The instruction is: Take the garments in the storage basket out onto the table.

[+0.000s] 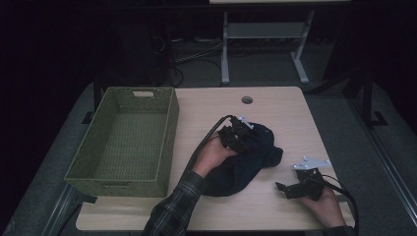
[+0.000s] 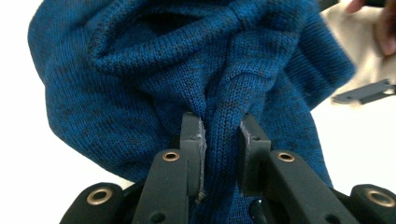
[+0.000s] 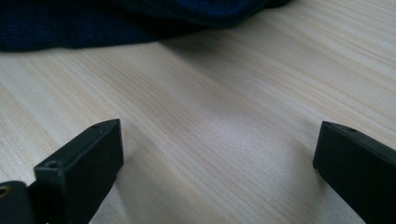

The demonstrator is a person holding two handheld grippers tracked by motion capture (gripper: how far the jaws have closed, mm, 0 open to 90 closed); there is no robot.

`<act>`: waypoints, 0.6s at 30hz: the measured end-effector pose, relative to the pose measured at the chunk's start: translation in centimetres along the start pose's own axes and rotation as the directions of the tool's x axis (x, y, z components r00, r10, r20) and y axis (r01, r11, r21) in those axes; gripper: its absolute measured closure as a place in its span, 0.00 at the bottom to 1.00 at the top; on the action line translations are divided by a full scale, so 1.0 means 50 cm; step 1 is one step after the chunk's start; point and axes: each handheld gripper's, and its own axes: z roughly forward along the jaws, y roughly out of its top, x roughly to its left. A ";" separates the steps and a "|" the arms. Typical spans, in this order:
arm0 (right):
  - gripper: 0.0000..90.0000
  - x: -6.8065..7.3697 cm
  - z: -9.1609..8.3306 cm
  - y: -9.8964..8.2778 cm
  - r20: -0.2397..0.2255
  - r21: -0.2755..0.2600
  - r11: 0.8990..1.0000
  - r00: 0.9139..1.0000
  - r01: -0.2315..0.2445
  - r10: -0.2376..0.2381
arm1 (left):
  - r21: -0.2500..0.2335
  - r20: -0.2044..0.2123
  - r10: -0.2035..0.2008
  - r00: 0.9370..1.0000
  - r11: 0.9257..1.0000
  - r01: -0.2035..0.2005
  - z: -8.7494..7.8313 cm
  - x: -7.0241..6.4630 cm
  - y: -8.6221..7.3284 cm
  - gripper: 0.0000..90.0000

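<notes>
The blue sweater [image 2: 187, 70] lies bunched on the counter [image 1: 275, 108], right of the green basket [image 1: 123, 142]; the left tongs [image 2: 222, 135] are clamped on a raised fold of its knit, the cloth pinched between the pads; the right tongs [image 3: 215, 154] rest low over bare wood near the sweater's edge, jaws wide apart with nothing between them.
</notes>
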 end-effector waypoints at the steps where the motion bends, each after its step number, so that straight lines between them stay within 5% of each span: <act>1: 0.01 0.000 0.000 0.000 0.000 0.000 1.000 1.000 0.000 0.000 | 0.005 -0.005 -0.006 1.000 1.000 0.006 0.014 0.002 -0.001 0.84; 11: 0.01 0.000 0.000 0.000 -0.001 0.001 1.000 1.000 -0.001 0.001 | 0.010 -0.008 -0.023 1.000 1.000 0.023 0.058 0.013 -0.012 0.82; 18: 0.01 0.000 0.000 0.000 0.000 0.000 1.000 1.000 0.001 -0.001 | -0.026 -0.031 -0.041 0.999 0.999 0.040 0.026 0.008 -0.015 0.63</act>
